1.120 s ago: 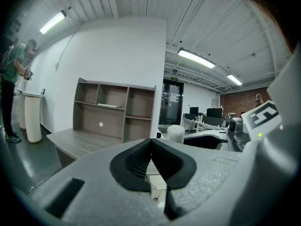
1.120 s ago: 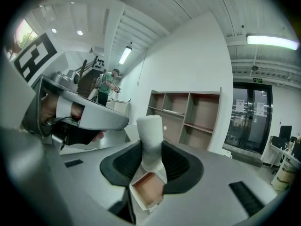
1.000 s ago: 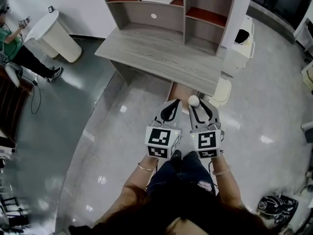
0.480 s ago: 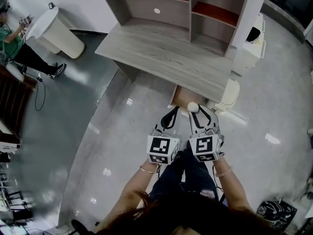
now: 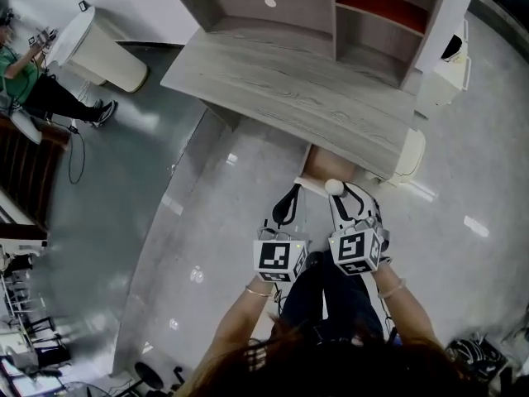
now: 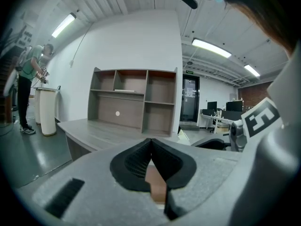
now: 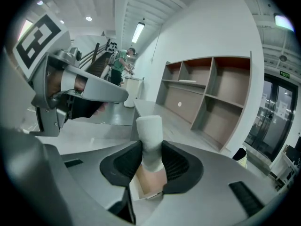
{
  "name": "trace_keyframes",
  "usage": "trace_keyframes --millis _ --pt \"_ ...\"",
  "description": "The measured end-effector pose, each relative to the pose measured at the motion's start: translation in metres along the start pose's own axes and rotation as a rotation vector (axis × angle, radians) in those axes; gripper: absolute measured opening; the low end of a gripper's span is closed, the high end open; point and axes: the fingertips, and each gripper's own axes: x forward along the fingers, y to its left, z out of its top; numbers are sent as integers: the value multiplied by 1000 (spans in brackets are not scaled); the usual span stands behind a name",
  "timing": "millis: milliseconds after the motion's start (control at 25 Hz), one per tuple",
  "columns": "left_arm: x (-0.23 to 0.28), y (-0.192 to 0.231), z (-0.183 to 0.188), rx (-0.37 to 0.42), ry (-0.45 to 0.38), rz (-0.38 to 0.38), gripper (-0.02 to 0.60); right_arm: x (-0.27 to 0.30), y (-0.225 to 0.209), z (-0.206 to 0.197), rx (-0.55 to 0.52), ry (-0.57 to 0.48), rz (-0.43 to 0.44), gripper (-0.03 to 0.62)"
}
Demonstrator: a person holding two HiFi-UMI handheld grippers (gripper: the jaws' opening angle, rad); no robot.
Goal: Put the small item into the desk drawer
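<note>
A: Head view first. Where are the grippers?

B: Both low centre, held out in front of the person's legs. The left gripper [image 5: 290,193] is closed, nothing in it. The right gripper [image 5: 340,194] is clamped on the small white item [image 5: 334,187].

A: And the drawer?

B: The drawer [image 5: 324,165] is pulled open under the worktop [image 5: 289,89], brown inside. The item sits at its near edge in the frame, just above the right gripper's tips. I can't tell its height over the drawer from here.

A: Anything else?

B: A shelf unit [image 5: 364,15] stands on the worktop at top centre. Upper left there's a white bin [image 5: 95,52] and a person in green [image 5: 21,69].

A: Left gripper view?

B: The left gripper [image 6: 151,142] has its jaws together, tips touching, nothing between them. The brown drawer [image 6: 157,186] shows through the gap below. The worktop [image 6: 94,128] and shelf unit [image 6: 136,98] are behind, and the person [image 6: 29,76] is at far left.

A: Right gripper view?

B: The right gripper [image 7: 150,160] has its pads pressed on both sides of the small white item [image 7: 149,128]. It looks like a stubby roll standing upright and sticking up past the jaws. The open drawer [image 7: 149,181] is right below it in the frame. The left gripper [image 7: 75,91] is at upper left, the shelf unit [image 7: 211,93] at right.
</note>
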Motion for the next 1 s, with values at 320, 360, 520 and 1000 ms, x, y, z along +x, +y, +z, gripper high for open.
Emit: trace_keyframes --millis 320,360,520,1000 --pt "25 16 -42 -18 29 17 17 43 12 -40 -59 70 57 121" --pt "27 18 -47 -23 34 18 15 48 12 -43 -63 77 61 121" --pt "34 20 -67 -35 54 14 15 67 15 -58 -89 100 73 120" --pt "58 29 -117 -66 93 5 15 111 30 -108 -120 174 132 121"
